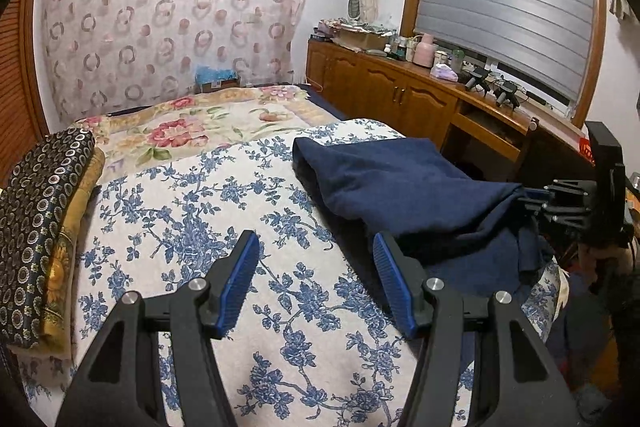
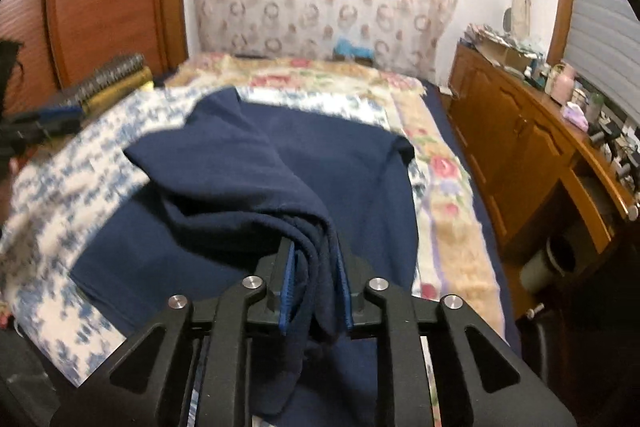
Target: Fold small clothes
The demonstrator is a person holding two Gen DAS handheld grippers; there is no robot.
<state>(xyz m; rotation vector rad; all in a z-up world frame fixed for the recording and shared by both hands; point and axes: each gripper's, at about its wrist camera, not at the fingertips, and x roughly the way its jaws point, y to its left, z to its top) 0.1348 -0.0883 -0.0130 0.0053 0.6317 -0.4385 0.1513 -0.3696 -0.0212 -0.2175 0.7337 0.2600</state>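
Observation:
A dark navy garment (image 1: 404, 187) lies on the blue-flowered bedspread (image 1: 192, 211), at the right in the left wrist view. My left gripper (image 1: 314, 261) is open above the bare spread, its right fingertip beside the garment's near edge, with nothing between the pads. My right gripper (image 2: 314, 275) is shut on a bunched fold of the navy garment (image 2: 256, 163), lifting that fold off the spread. From the left wrist view the right gripper (image 1: 532, 197) shows at the far right edge, with the cloth pinched in its tip.
A folded stack of dark patterned and gold cloth (image 1: 36, 227) sits at the bed's left edge. A floral blanket (image 1: 192, 123) covers the far part. A wooden cabinet (image 1: 400, 87) with bottles and clutter runs along the right wall under a shuttered window.

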